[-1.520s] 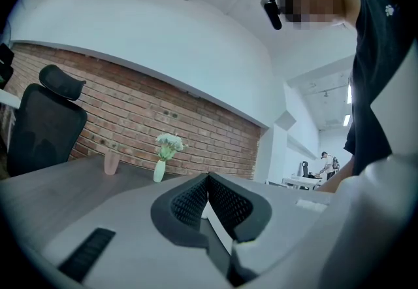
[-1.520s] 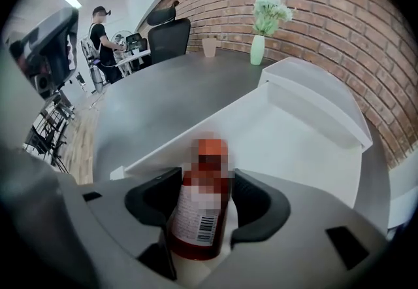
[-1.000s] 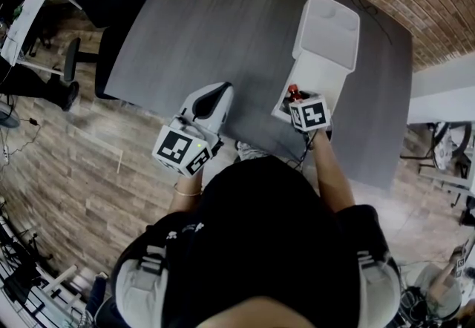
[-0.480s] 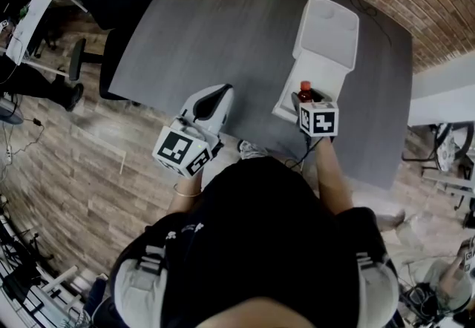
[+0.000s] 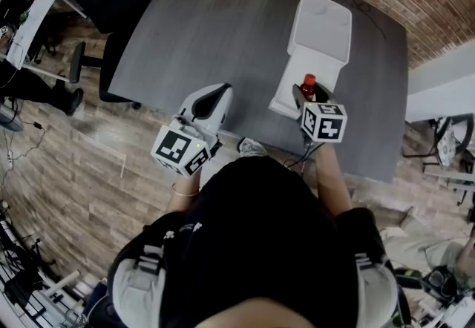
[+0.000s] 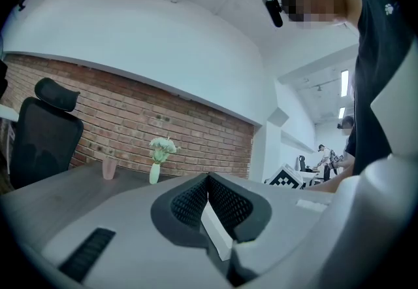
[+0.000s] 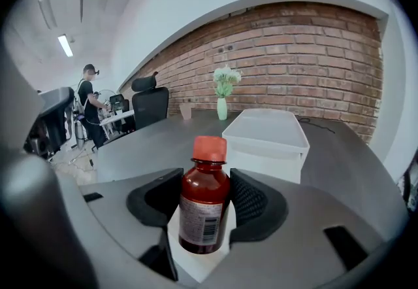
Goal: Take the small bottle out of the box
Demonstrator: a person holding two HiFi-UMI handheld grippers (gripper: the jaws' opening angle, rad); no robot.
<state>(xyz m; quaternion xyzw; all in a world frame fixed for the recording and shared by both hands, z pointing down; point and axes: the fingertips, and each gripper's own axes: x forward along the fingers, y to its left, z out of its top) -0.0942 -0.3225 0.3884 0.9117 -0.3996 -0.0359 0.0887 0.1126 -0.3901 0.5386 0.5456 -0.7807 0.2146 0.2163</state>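
Small bottle (image 7: 204, 208): dark red-brown glass or plastic, orange-red screw cap, pale label with a barcode on the side. Stands upright, cap on, clamped at the body between the jaws of the right gripper (image 7: 204, 184), pads pressing on both sides. From the head view it sits over the near end of the box.

Box (image 5: 320, 21): white, long, rectangular, raised rim. Lies on the dark grey surface (image 5: 215, 30) toward its right side, long axis running away from the person.
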